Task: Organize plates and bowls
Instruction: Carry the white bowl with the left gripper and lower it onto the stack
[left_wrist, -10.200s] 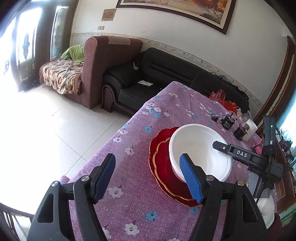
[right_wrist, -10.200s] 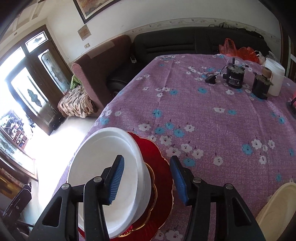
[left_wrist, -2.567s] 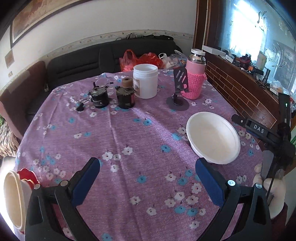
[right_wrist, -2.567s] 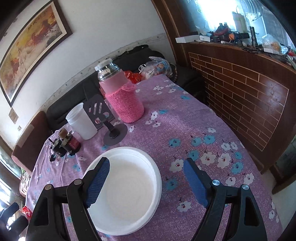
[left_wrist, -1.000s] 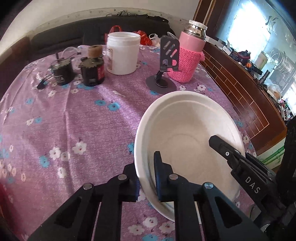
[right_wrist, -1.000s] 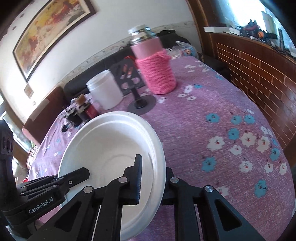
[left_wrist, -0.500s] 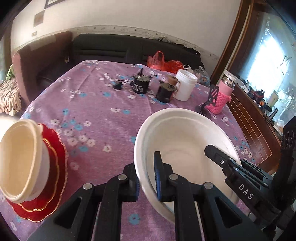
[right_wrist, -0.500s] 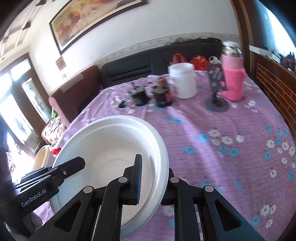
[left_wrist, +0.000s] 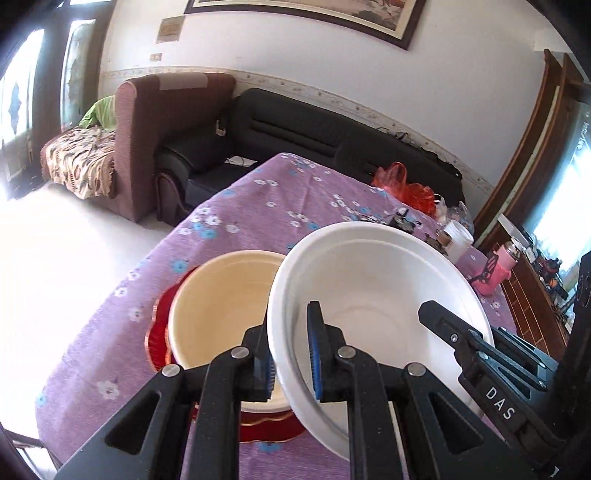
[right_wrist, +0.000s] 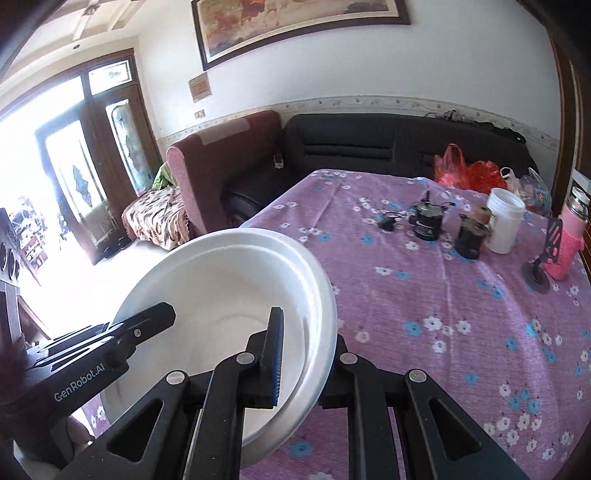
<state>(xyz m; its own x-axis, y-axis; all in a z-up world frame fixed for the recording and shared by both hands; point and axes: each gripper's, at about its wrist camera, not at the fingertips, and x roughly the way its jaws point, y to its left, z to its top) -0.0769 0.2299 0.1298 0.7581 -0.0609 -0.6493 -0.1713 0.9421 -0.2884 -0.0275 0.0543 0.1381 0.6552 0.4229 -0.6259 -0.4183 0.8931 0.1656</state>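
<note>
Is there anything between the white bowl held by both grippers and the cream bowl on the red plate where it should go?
Nothing visible. The white bowl hangs beside the cream bowl, whose inside looks empty, on the red plate.

Left hand-held gripper (left_wrist: 290, 354) clamps white bowl (left_wrist: 373, 295) rim beside cream bowl (left_wrist: 221, 299).

Both the left gripper (left_wrist: 291, 354) and the right gripper (right_wrist: 306, 354) are matte black, built of angular linkage arms with triangular cut-outs and silver pivot screws, with ribbed blue pads (left_wrist: 316, 360) lining the fingers and white lettering, "DAS" and "GenRobot.AI", on their sides.
</note>
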